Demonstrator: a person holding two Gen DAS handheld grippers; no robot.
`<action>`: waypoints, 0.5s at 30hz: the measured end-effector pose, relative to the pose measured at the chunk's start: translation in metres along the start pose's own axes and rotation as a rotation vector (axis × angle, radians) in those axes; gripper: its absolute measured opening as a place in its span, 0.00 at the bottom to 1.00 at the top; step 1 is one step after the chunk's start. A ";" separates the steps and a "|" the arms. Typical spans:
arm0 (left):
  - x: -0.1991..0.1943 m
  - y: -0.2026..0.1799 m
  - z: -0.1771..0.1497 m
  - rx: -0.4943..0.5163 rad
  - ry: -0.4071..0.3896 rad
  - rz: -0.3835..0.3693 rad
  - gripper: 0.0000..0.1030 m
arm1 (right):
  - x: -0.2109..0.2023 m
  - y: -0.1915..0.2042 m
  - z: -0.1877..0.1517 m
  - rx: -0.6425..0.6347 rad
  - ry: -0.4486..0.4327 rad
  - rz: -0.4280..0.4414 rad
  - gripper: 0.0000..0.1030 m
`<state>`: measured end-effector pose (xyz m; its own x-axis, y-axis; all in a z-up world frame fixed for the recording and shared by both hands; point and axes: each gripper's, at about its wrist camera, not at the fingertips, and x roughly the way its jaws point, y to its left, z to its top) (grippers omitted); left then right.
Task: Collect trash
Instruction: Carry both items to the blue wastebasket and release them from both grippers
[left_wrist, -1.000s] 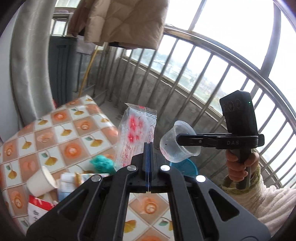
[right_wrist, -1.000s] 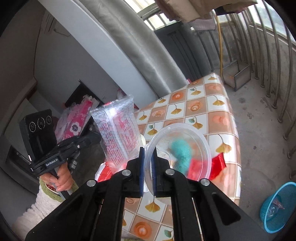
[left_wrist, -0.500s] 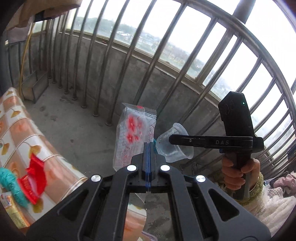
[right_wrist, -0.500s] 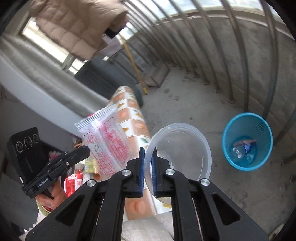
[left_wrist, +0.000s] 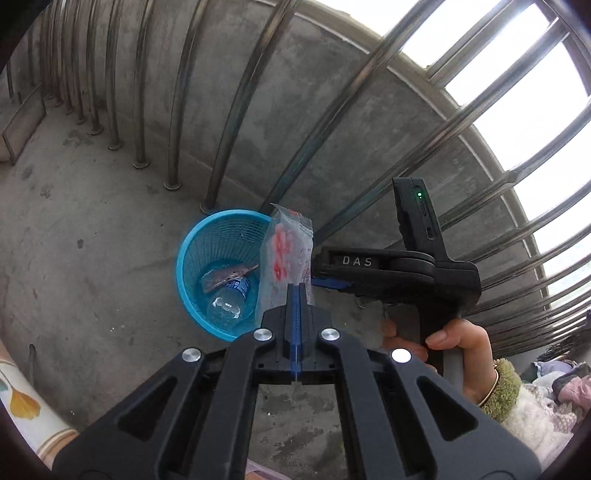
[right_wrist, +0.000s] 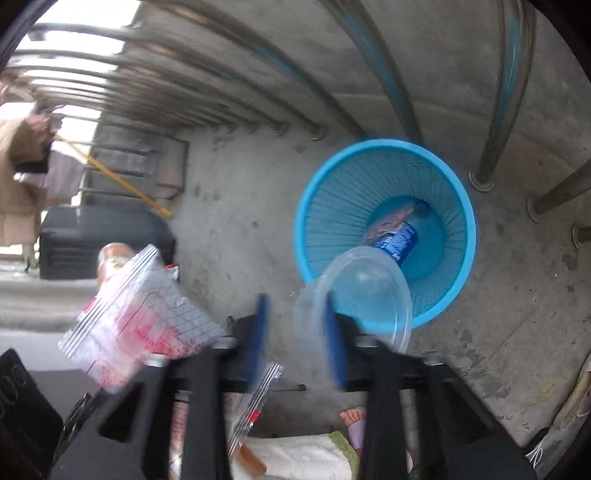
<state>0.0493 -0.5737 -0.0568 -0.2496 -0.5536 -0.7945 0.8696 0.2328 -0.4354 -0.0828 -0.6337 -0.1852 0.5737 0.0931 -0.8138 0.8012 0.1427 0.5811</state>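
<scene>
Dropping stuff cleanly means staying over the blue mesh wastebasket (right_wrist: 386, 236) by the railing. Right gripper (right_wrist: 295, 317) is opening, clear plastic cup (right_wrist: 364, 291) slipping off above the near rim. Left gripper (left_wrist: 295, 295) is clenched on the plastic wrapper (left_wrist: 286, 258). Inside: a water bottle (left_wrist: 229, 299) and another wrapper.

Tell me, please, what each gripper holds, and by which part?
Left gripper pinches the wrapper's bottom edge. Right gripper is opening; the cup slips free.

Bright blue mesh basket (right_wrist: 458, 206) mid-frame; clear cup (right_wrist: 369, 291); clear wrapper (left_wrist: 286, 254) with red print; grey concrete floor (left_wrist: 92, 221); blue-padded black fingers (right_wrist: 334, 332).
</scene>
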 end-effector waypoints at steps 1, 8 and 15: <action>0.008 0.004 0.004 -0.010 0.012 0.017 0.00 | 0.011 -0.007 0.007 0.015 0.007 -0.031 0.63; 0.004 0.016 0.003 -0.041 -0.017 -0.007 0.25 | 0.039 -0.032 0.023 0.065 0.000 -0.150 0.65; -0.010 0.018 0.001 -0.043 -0.071 -0.040 0.35 | 0.020 -0.036 0.017 0.043 -0.068 -0.114 0.67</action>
<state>0.0678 -0.5651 -0.0565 -0.2518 -0.6183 -0.7445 0.8398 0.2428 -0.4857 -0.0975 -0.6541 -0.2224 0.4876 0.0110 -0.8730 0.8675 0.1063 0.4859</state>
